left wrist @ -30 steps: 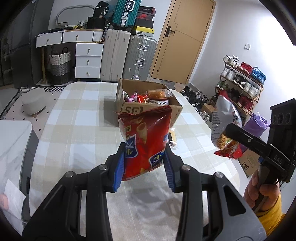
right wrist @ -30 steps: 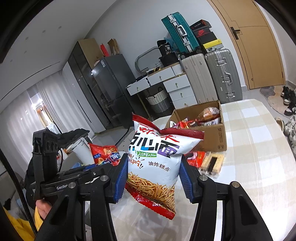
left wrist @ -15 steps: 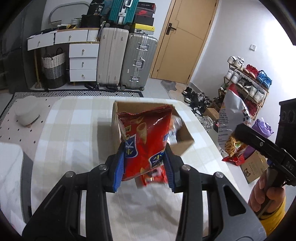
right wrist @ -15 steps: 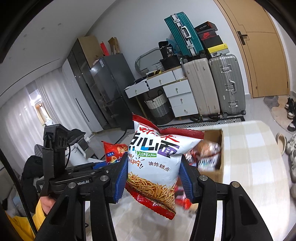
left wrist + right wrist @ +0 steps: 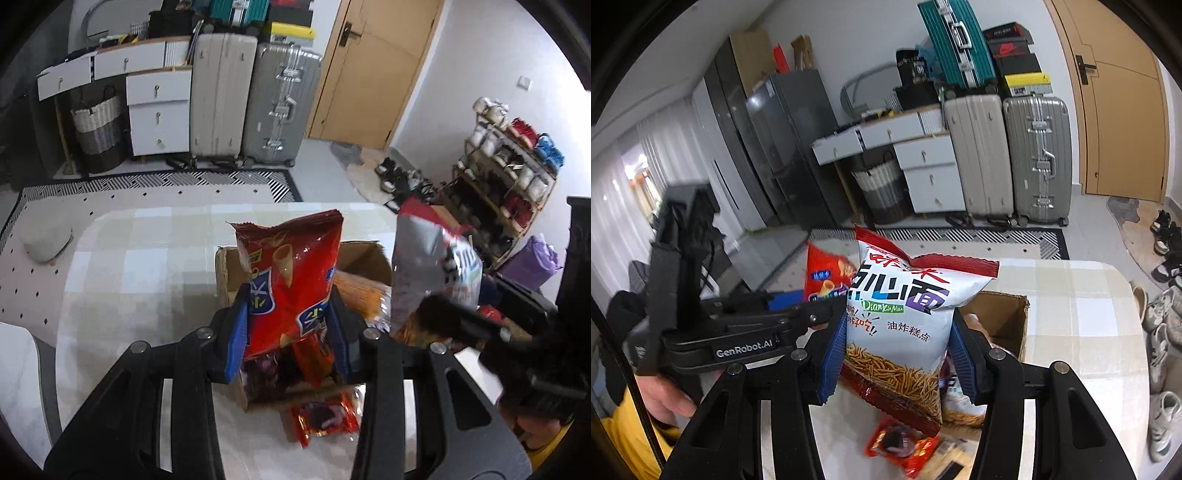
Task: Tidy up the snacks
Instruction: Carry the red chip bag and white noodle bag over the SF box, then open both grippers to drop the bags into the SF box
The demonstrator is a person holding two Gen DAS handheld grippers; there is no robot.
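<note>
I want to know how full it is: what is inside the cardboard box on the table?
Inside the cardboard box only an orange packet and some dark wrappers show. The red chip bag in the left gripper covers the rest.

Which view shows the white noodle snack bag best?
The right wrist view: the white noodle snack bag faces the camera, its print sharp, clamped in the right gripper. The left wrist view catches the same bag only side-on and blurred, beside the red chip bag.
</note>
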